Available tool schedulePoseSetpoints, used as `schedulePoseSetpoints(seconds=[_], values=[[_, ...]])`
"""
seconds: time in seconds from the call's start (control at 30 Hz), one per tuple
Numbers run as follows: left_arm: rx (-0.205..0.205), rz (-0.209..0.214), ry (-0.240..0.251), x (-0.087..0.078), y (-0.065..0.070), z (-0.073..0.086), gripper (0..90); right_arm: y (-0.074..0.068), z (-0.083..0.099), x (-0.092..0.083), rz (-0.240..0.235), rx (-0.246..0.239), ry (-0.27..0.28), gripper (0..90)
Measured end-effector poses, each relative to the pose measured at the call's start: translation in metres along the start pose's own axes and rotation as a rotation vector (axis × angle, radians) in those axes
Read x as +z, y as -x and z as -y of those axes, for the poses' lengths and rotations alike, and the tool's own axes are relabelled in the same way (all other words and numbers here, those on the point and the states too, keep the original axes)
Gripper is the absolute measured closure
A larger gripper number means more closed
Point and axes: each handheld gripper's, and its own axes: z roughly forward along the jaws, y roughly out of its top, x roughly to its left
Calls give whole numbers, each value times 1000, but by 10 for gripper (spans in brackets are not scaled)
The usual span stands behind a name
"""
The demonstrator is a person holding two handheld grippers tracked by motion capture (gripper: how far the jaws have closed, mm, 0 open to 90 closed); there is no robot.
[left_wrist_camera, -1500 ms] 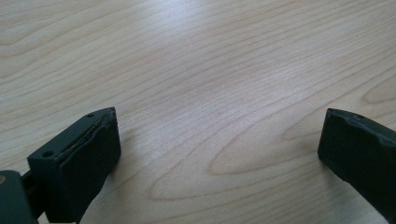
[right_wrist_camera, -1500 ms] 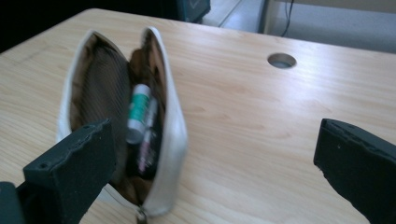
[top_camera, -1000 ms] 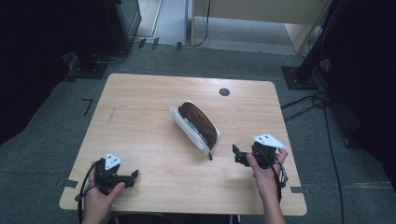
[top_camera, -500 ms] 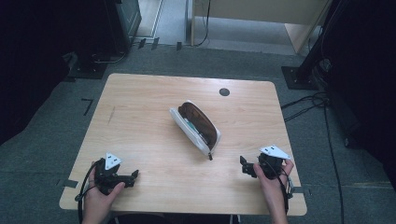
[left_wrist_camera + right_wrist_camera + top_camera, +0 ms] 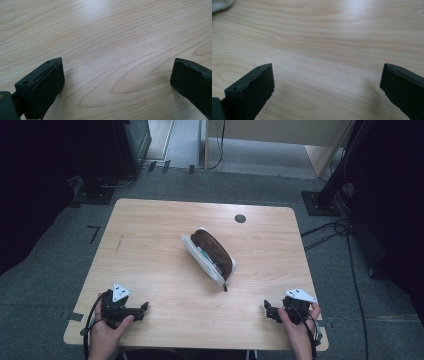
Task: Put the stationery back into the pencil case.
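Both hand-held grippers parked at worktop [image 5: 150, 245] near corners: left hand-held gripper [image 5: 142, 308] jaws wide apart, empty; right hand-held gripper [image 5: 268, 310] likewise. Pencil case [image 5: 210, 256] mid-worktop, unzipped. Likely next: reach, grasp case.

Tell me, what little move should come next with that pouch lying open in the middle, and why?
Probably bring the right claw forward toward the zipper end of the open pouch. Both claws rest at the table's near edge, jaws wide apart on bare wood, holding nothing; the left claw lies farther from the pouch.
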Motion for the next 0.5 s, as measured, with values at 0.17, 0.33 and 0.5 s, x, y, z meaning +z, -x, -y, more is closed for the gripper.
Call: schedulePoseSetpoints(seconds=[0.17,0.33,0.5], values=[[-4,-2,1,0,0,0,0,-2,6,3,16,-9,-6,0],[-2,-2,0,0,0,0,0,-2,6,3,18,-10,-6,0],[-2,-3,0,0,0,0,0,-3,6,3,3,-25,-4,0]])
